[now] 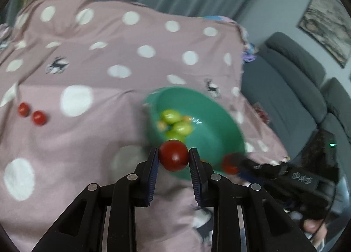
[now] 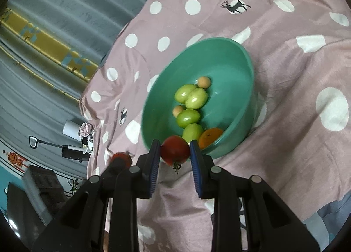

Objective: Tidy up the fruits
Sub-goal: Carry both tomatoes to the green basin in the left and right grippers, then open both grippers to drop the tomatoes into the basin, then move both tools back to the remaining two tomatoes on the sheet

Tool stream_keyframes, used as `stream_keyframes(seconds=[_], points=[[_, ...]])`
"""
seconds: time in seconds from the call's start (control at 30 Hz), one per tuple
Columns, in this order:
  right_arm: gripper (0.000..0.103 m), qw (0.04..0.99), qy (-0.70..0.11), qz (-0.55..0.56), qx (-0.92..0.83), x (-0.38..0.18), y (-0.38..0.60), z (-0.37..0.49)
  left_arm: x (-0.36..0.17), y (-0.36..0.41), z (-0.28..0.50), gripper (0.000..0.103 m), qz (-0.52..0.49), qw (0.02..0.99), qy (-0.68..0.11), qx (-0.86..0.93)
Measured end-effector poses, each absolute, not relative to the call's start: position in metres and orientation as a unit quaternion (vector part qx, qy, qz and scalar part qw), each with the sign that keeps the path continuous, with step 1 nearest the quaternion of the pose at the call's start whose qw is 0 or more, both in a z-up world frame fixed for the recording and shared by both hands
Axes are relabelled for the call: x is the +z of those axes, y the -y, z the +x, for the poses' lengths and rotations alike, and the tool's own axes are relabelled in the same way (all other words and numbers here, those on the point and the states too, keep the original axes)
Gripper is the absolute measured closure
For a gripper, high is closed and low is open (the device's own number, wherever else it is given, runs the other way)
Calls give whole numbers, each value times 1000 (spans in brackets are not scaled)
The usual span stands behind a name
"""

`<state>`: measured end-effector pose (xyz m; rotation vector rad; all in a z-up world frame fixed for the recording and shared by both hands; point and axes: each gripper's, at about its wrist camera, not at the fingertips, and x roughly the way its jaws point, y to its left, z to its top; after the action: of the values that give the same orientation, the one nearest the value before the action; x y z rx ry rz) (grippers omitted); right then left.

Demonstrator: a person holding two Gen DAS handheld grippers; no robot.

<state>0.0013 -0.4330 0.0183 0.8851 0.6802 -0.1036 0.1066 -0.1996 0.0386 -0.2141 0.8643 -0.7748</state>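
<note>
Left tomato: a small round red tomato (image 1: 173,155) is pinched by the left gripper (image 1: 173,159), at 6 o'clock of the round green plastic bowl (image 1: 219,124).
Right tomato: a red tomato with a stalk (image 2: 175,150) is squeezed by the right gripper (image 2: 175,153) — at the bowl's near rim.
Handling: light, smooth, easily squashed — best held softly round the middle.
Surface: soft pink spotted cloth (image 1: 92,142), so fruit may roll.
Room: grey sofa (image 1: 296,89) at 3 o'clock.
</note>
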Motion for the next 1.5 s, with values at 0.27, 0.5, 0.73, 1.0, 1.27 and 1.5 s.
stream_keyframes(seconds=[0.27, 0.5, 0.73, 1.0, 1.27, 1.5], points=[[75, 854, -325, 401, -70, 23, 438, -3, 19, 230, 122, 75, -131, 797, -437, -395], [58, 861, -328, 379, -87, 27, 434, -2, 21, 220, 121, 75, -147, 812, -422, -376], [0, 876, -342, 312, -139, 45, 401, -1, 29, 182, 119, 16, -152, 856, -403, -287], [0, 889, -428, 129, -97, 48, 315, 36, 24, 100, 130, 4, -156, 861, -440, -203], [1, 875, -468, -65, -109, 30, 228, 74, 27, 33, 126, 4, -91, 891, -430, -116], [1, 879, -440, -137, -123, 24, 194, 112, 36, 16, 125, 4, 43, 929, -359, -82]])
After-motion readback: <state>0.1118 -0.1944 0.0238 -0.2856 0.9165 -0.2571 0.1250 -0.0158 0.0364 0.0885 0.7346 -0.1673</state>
